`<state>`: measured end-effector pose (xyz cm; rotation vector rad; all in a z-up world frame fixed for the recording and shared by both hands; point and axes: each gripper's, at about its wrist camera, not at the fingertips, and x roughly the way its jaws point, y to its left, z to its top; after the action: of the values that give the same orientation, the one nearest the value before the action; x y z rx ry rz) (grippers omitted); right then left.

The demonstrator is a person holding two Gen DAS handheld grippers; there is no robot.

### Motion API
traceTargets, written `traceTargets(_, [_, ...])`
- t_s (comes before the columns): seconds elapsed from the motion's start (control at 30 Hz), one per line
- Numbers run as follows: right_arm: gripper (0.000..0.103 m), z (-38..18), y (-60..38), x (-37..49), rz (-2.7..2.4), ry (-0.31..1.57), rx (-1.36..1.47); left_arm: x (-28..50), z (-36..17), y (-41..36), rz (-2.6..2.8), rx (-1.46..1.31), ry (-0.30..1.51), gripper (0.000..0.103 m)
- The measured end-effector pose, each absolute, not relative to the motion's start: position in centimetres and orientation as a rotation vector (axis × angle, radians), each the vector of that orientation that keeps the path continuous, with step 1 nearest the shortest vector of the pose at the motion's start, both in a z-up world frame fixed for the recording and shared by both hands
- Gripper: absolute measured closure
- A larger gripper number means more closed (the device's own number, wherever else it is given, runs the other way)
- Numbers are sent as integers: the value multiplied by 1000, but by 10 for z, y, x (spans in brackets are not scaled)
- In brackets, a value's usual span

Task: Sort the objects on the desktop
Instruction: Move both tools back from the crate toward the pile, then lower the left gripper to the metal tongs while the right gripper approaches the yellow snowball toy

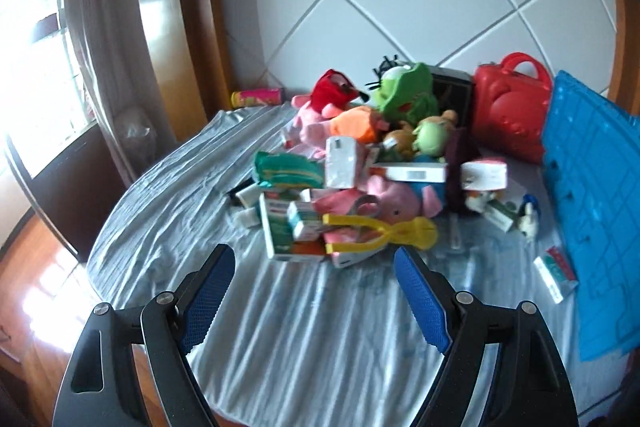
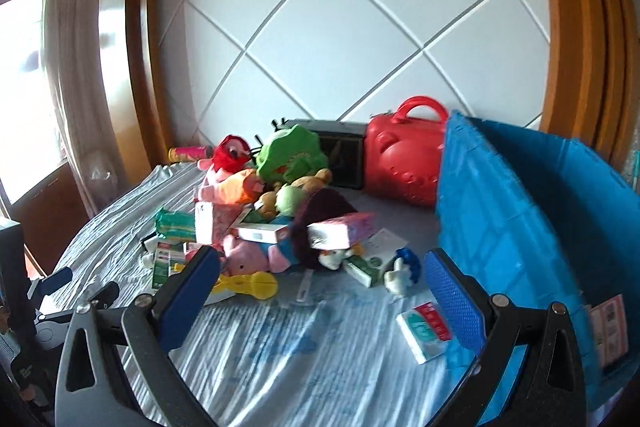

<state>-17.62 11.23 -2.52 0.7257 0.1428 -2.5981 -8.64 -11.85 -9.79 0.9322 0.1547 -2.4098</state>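
Both tools are spread wide and carry nothing: the left tool (image 1: 314, 269) is aimed at the heap of toys and boxes (image 1: 360, 171) piled mid-counter, the right tool (image 2: 320, 267) between that heap and the blue crate (image 2: 520, 227). A loose outlying piece, such as the yellow plastic toy (image 1: 384, 231) or the small packet (image 2: 424, 331), is best taken first. No writing can be read through the blur.

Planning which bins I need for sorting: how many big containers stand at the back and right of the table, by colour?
Red case: 1
Blue crate: 1
Dark box: 1
Total: 3
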Motion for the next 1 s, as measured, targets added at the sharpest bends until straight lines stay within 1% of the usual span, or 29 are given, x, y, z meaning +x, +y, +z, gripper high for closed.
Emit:
traceTargets(0.13, [0,-63,48,-182,-2556,131,875,-85,-119,-189,-2360,1004,148,20])
traceTargets(0.27, [0,-104,12,-185,-2526,172,1038,-92,-148,-232,-2315,1118,213,20])
traceTargets(0.4, [0,-137,-6,-199,-2510,203,1165,-100,-184,-254,-2271,1209,243,20])
traceTargets(0.57, [0,-171,-26,-220,-2450,210,1288,-118,-212,-260,-2260,1318,249,20])
traceTargets(0.73, [0,-191,-45,-241,-2371,245,1328,-143,-231,-263,-2237,1355,303,20])
traceTargets(0.87, [0,-198,-60,-258,-2339,260,1317,-164,-234,-261,-2261,1353,297,20])
traceTargets(1.0, [0,-199,-74,-276,-2339,209,1325,-183,-227,-262,-2292,1326,265,20])
